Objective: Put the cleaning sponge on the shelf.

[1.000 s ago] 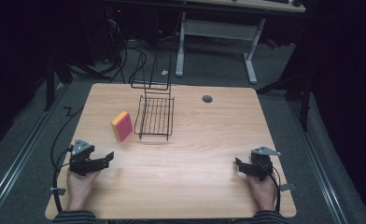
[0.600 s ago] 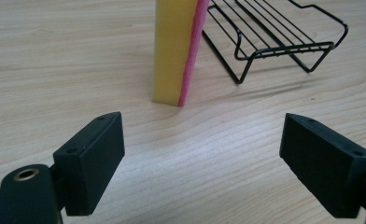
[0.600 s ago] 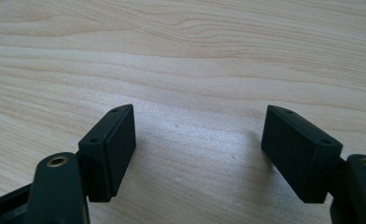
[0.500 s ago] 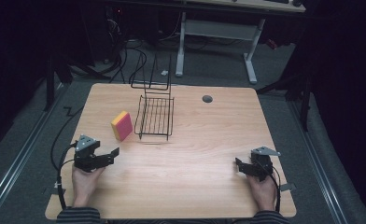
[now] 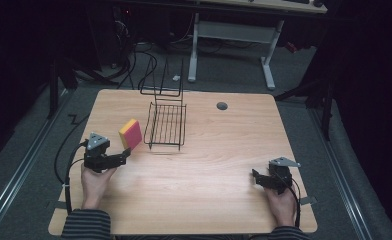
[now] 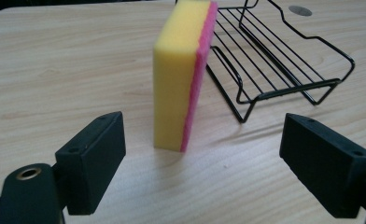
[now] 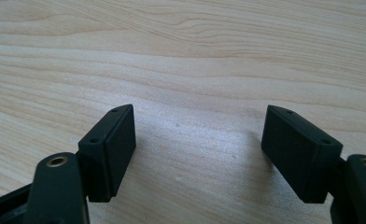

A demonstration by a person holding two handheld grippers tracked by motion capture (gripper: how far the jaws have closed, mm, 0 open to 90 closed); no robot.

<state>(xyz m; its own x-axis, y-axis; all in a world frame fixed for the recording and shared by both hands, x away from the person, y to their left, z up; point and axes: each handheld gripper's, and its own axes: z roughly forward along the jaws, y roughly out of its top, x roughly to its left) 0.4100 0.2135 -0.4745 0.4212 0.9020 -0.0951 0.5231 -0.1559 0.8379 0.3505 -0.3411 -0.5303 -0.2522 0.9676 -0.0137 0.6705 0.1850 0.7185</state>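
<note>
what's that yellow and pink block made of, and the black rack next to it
Sponge: looks like soft foam, a matte, finely pored yellow body with a thin pink scouring layer. Rack: thin wire, probably metal with a glossy black coating, judging by its slim bent rods and sheen.

The left tool (image 6: pixel 197 161), jaws wide, faces an upright sponge (image 6: pixel 183 74) beside a wire rack (image 6: pixel 284 60).
</note>
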